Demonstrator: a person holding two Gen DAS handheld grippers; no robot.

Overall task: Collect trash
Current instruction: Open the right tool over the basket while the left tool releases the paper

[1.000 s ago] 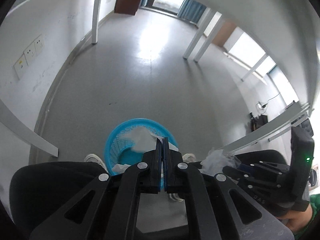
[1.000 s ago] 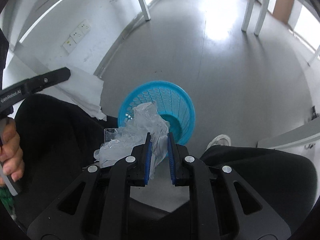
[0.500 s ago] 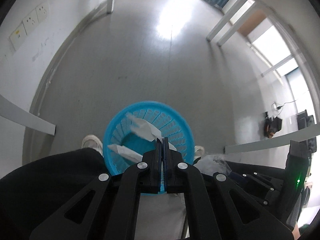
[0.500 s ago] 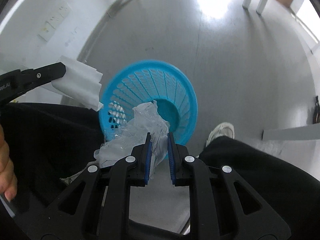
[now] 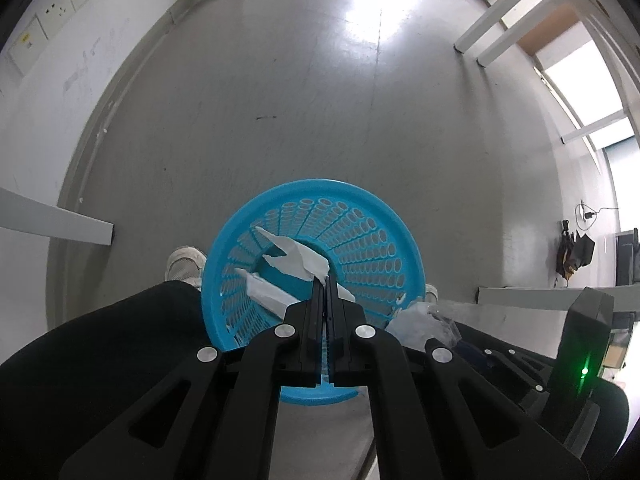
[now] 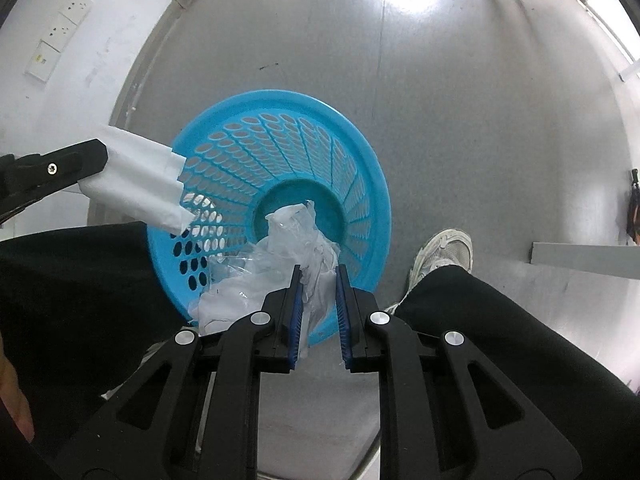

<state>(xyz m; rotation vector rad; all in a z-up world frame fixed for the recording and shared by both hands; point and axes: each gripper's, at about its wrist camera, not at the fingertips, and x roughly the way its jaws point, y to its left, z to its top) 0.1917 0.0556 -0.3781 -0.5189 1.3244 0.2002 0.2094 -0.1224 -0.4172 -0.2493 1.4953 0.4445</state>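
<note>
Over the blue basket (image 6: 280, 184) on the floor, the left tongs (image 5: 325, 280) pinch folded white paper (image 5: 296, 260) while the right tongs (image 6: 318, 276) clamp crumpled clear plastic (image 6: 288, 248). Both scraps look featherlight and limp; a pinch anywhere should hold them.

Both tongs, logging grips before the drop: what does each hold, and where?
Left tongs: white tissue, pinched at one edge. Right tongs: crumpled clear plastic, clamped through its bunched middle.
</note>
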